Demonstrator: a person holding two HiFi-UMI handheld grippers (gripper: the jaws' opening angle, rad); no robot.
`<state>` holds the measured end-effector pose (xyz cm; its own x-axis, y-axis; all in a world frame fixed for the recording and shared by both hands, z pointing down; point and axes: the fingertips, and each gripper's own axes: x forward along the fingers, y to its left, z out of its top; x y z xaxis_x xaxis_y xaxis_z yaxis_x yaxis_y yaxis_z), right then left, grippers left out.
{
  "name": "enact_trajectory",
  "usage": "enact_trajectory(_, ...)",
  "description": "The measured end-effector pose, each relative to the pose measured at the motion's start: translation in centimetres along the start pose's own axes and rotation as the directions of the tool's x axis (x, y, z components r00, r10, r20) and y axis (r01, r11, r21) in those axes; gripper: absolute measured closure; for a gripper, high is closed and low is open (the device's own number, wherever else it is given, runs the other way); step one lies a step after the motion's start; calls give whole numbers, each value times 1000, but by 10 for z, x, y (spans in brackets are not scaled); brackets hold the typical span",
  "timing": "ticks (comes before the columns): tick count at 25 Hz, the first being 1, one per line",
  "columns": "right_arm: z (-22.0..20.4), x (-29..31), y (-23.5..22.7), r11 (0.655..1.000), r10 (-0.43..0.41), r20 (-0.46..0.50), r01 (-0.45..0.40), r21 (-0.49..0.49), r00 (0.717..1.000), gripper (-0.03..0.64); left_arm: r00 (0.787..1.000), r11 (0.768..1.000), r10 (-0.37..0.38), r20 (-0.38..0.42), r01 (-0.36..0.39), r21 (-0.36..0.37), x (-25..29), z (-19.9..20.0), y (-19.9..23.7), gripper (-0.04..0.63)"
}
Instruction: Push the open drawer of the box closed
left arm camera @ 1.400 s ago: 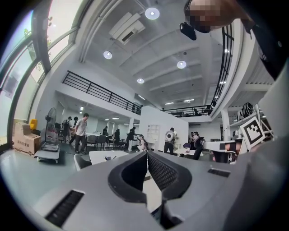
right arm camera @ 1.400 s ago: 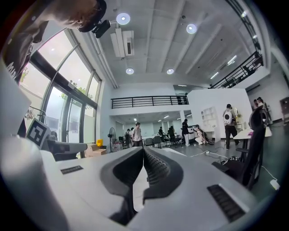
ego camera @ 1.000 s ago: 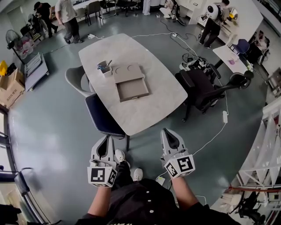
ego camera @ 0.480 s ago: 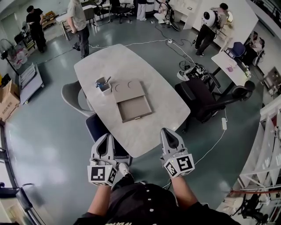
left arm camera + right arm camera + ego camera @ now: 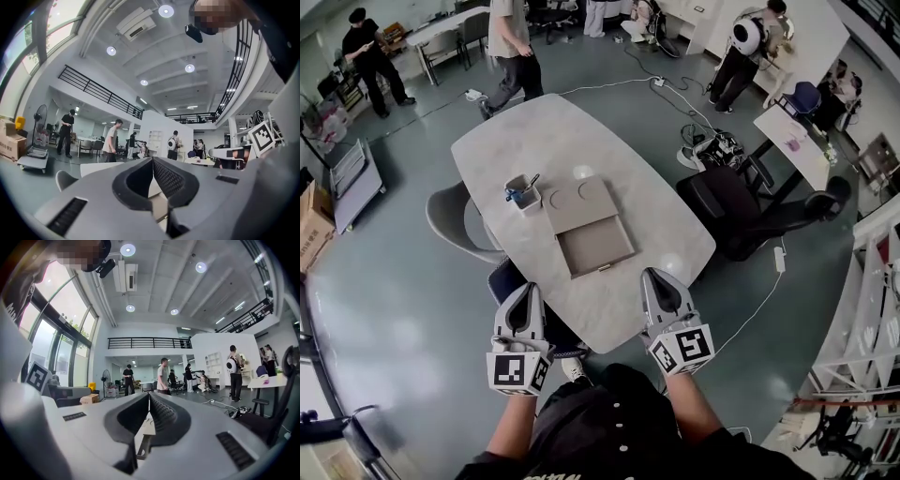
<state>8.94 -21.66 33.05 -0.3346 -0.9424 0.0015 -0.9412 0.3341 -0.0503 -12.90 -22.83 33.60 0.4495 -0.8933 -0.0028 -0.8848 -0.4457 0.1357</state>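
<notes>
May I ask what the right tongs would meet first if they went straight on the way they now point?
Most likely the front of the open drawer on the table: the right gripper view shows it ahead of the shut right tongs. Height is unclear; they may pass over it.

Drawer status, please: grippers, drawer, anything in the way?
Left gripper, right gripper shut, empty. Drawer open, untouched. Cup beside box, off the path.

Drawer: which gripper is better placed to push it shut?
Right, likely. The right gripper sits nearer the front of the drawer than the left gripper, which is off to the side by the chair. Both are shut; neither touches it.
</notes>
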Motion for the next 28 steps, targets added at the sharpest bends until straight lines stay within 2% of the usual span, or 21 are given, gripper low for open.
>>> enact_trajectory(5,-13,13,-10,1000,11,-37,-10,8,999,618,1000,1000,6,-25,-6,-17,15,-11,1,580)
enact_trajectory(12,-17,38,-25,1000,24,-77,-23,14,997,618,999,1000,20,-27,-20,-15,34,-6,4,580)
enact_trajectory(16,-28,51,-34,999,27,-107,-25,23,994,618,998,999,29,-60,-30,-26,43,-15,4,580)
enact_trajectory(23,-88,80,-41,998,42,-215,-31,57,976,586,988,999,-8,-152,1,-44,51,-59,-9,580)
enact_trajectory(28,-148,91,-46,997,27,-317,-4,75,948,555,981,998,-22,-192,9,-64,54,-88,-13,580)
